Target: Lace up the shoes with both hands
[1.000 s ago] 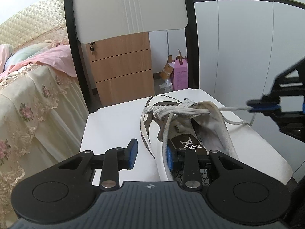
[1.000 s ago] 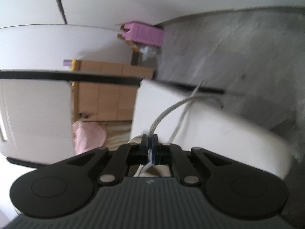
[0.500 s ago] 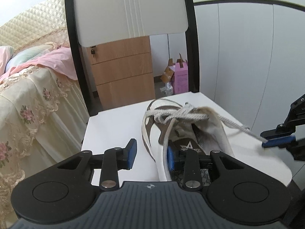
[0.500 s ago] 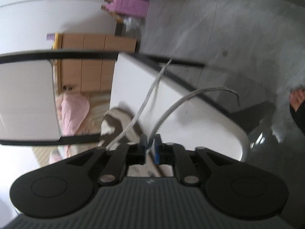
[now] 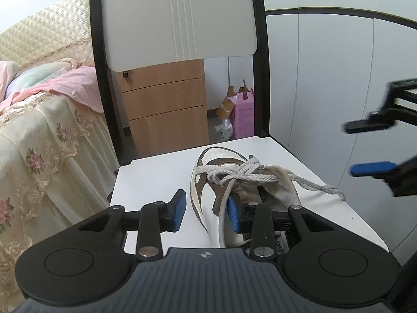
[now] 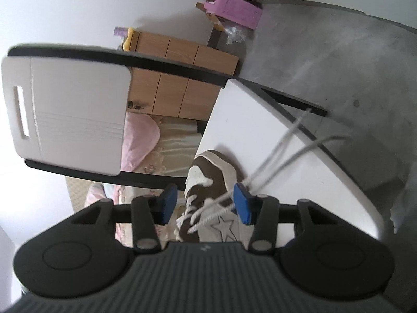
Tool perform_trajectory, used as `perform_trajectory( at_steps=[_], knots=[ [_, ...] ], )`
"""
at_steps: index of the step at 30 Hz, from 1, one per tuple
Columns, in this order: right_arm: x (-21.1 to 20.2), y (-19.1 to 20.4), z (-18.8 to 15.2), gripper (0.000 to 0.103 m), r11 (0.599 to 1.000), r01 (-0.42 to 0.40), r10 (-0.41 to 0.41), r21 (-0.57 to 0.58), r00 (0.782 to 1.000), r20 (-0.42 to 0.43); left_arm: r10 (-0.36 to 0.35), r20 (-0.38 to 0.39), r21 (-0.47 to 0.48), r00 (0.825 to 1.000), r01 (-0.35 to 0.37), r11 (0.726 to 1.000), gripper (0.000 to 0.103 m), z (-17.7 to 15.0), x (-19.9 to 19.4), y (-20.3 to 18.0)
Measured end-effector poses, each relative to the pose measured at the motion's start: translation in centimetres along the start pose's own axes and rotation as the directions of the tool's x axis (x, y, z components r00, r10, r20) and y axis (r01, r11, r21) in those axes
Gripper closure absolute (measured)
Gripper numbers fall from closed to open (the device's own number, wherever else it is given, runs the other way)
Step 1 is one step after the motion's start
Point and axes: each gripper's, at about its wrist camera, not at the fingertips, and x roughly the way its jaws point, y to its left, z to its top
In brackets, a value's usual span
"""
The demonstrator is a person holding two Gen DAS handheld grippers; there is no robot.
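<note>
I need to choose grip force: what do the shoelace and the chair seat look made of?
Shoelace: braided off-white cord, probably cotton or polyester, matte; twisted weave and a frayed end show. Chair seat: smooth white moulded surface, likely plastic, with a slight sheen.

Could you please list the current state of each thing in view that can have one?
Brown-and-white sneaker: upright on the white chair seat, laces knotted.
Grey-white lace ends: loose, trailing over the seat's edge, held by neither gripper.
Left gripper: straddling the sneaker's side wall; grip unclear.
Right gripper: open, jaws just opened, empty.
Wooden drawer cabinet: drawers closed.
Pink carton: top flaps open.
</note>
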Motion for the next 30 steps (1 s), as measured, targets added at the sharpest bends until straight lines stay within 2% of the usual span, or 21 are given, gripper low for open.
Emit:
perform_trajectory(
  at_steps=[6,9,13,20,25,27,30],
  knots=[
    [5.1,0.0,-1.0,0.053,0.996,0.002,0.007,0.089,0.995,-0.101,-0.040,-0.043,-0.097,0.998,0.035,0.995,0.063,0.7,1.0,1.0],
    [6.4,-0.7,-1.6,0.053,0.989,0.018,-0.001,0.147,0.993,-0.114,-0.057,-0.067,-0.127,0.996,0.048,0.991,0.063,0.9,1.4,1.3],
    [7.2,-1.2,-2.0,0.053,0.981,0.044,-0.029,0.190,0.996,-0.082,-0.064,-0.081,-0.138,0.995,0.052,0.989,0.063,1.1,1.7,1.5],
    [7.7,-0.9,-2.0,0.058,0.986,0.072,-0.074,0.150,0.997,0.011,-0.077,-0.100,-0.190,0.992,0.057,0.980,0.063,1.2,1.7,1.9],
    [8.2,-1.0,-2.3,0.070,0.984,0.070,-0.081,0.166,0.995,0.065,-0.083,-0.114,-0.206,0.990,0.058,0.977,0.063,1.4,2.0,1.9],
    [8.4,-0.9,-2.5,0.088,0.986,0.075,-0.089,0.150,0.992,0.089,-0.084,-0.119,-0.208,0.989,0.058,0.977,0.063,1.4,2.1,2.0],
    [8.4,-0.9,-2.9,0.093,0.989,0.048,-0.069,0.143,0.987,0.142,-0.088,-0.124,-0.218,0.988,0.059,0.974,0.060,1.4,2.1,2.3]
  ],
)
